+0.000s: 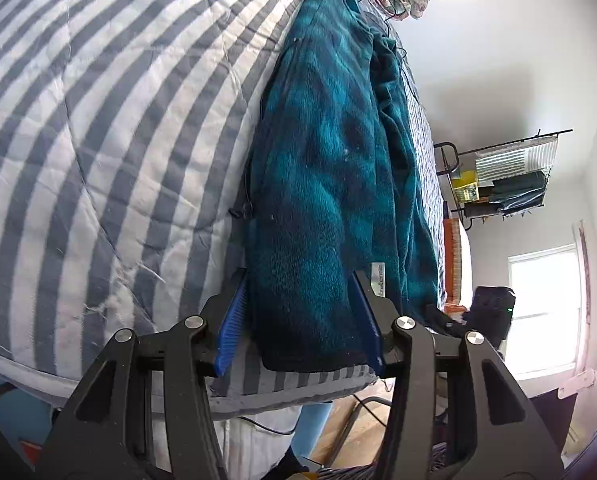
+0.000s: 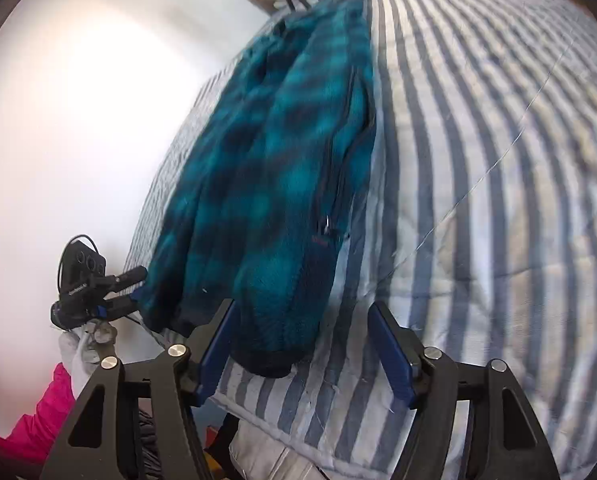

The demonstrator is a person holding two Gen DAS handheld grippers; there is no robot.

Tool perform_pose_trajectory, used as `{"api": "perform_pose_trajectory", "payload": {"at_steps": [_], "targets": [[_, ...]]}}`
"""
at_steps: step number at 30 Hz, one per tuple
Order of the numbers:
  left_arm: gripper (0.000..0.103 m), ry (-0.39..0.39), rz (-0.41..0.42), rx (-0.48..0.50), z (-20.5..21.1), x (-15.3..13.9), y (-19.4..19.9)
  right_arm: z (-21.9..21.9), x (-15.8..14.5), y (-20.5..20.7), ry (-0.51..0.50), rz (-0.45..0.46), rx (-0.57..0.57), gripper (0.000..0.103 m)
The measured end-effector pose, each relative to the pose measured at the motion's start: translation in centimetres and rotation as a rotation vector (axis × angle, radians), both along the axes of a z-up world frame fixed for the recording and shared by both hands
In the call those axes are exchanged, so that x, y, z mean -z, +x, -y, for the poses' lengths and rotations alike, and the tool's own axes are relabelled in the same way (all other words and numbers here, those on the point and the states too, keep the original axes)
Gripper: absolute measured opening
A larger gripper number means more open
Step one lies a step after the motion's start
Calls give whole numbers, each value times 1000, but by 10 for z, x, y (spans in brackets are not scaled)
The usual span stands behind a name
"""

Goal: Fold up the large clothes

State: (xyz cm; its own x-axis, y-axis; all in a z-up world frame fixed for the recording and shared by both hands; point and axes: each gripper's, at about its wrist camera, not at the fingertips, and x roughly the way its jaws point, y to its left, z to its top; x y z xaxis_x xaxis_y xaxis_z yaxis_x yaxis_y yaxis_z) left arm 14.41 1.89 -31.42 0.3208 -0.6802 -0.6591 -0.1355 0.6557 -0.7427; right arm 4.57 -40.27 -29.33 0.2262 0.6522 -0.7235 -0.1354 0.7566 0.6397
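Left wrist view: teal-and-dark plaid fleece jacket [image 1: 330, 168] laid lengthwise on grey-and-white striped quilt [image 1: 98, 140], long axis running from bottom centre up to top centre of frame, hem nearest camera. Left gripper [image 1: 302, 320] at bottom centre, blue pads spread either side of hem corner, fleece between the fingers but no clear squeeze, so read as open straddling the edge, not pinching. White label at right edge of hem, wire rack of clutter [image 1: 506, 176] far right, window [image 1: 546, 304] lower right. Right wrist view: same jacket [image 2: 274, 168] slanting from upper centre down to bottom centre, blurred, black zipper along its right side. Right gripper [image 2: 302, 348] at bottom centre, fingers spread wide; left finger touching or just beside hem corner, right finger over bare quilt [image 2: 478, 160], nothing pinched. Other gripper visible at left of frame by opposite hem corner. Both grippers at near hem, one per corner, about equally near; likely next step, gripping the hem and folding along the long axis toward the collar.
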Motion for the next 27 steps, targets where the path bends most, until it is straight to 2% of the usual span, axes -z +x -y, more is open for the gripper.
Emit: {"api": "perform_pose_trajectory", "payload": {"at_steps": [3, 4, 5, 6, 8, 9, 11, 15, 17, 21, 24, 27], "targets": [[50, 29, 7, 38, 13, 1, 1, -10, 4, -1, 27, 9, -22, 67], [50, 48, 16, 54, 18, 0, 1, -14, 4, -1, 36, 7, -37, 63], [47, 63, 23, 67, 22, 0, 2, -18, 5, 2, 45, 0, -55, 52], [37, 82, 29, 85, 28, 0, 3, -21, 7, 3, 50, -7, -68, 46], [22, 117, 48, 102, 35, -3, 2, -26, 9, 2, 64, -14, -92, 28], [16, 124, 64, 106, 38, -7, 0, -24, 9, 3, 68, -14, -100, 25], [13, 90, 102, 105, 39, -20, -5, -22, 3, 1, 81, 4, -115, 16], [13, 69, 172, 97, 42, -42, -10, -13, -15, -8, 133, 41, -142, 14], [13, 74, 133, 93, 43, -30, -6, -11, -14, -12, 114, 44, -151, 14], [13, 76, 63, 76, 39, -8, -7, -14, 12, -11, 65, -30, -135, 14], [13, 73, 87, 82, 40, -18, -8, -6, 11, -10, 120, -49, -111, 14], [13, 49, 111, 76, 44, -31, -4, 1, -5, -9, 176, -27, -88, 14]]}}
